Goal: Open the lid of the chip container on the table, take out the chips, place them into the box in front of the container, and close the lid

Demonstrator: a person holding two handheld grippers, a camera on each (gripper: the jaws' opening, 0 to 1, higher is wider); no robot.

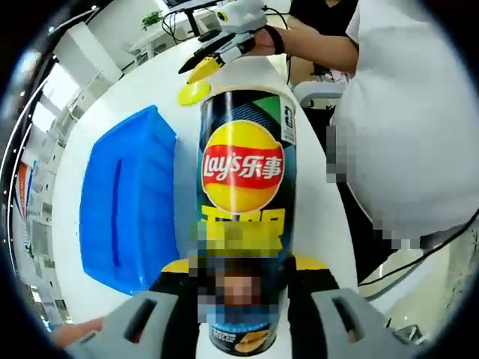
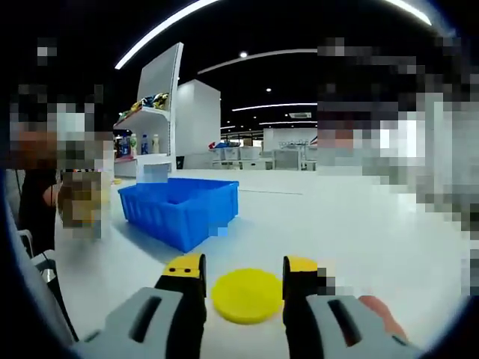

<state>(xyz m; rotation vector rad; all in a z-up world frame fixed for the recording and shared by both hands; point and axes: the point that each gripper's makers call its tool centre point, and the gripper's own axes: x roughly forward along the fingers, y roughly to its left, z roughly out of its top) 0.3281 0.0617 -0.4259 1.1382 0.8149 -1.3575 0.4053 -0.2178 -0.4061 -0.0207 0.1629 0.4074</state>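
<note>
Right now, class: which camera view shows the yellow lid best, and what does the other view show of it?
The right gripper view: the yellow lid lies flat on the white table, large and whole, between the open right gripper jaws. In the left gripper view the lid is small and distant, past the chip container.

The blue box (image 2: 182, 210) stands well in from the desk (image 2: 344, 224) edges; bare desk lies around the yellow lid (image 2: 247, 295).
</note>
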